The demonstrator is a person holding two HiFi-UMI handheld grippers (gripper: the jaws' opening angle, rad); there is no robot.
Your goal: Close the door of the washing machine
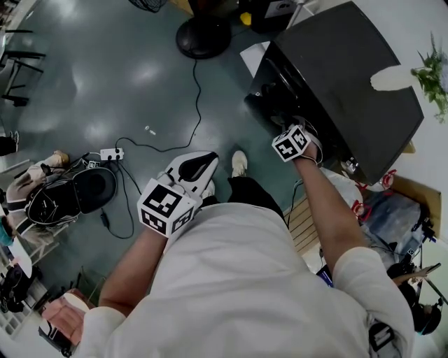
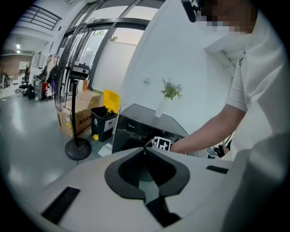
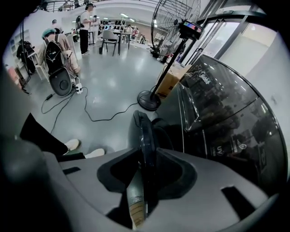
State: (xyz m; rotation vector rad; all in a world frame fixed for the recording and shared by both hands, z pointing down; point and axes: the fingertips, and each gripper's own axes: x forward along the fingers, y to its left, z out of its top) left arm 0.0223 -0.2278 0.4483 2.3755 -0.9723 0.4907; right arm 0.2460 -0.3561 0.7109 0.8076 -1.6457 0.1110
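Overhead, the black washing machine (image 1: 350,77) stands on the grey floor (image 1: 126,77) against the white wall (image 1: 420,21); its round door (image 3: 144,131) is swung out from the front face and shows edge-on in the right gripper view. Right gripper (image 3: 147,155): at the end of the person's outstretched arm (image 1: 329,203), jaws set wide, one on each side of the door's rim and closed on it. Left gripper (image 2: 145,152): held back, well apart from the machine, jaws drawn together with nothing between them; a pedestal fan (image 1: 203,35) stands on the floor beyond the machine's front.
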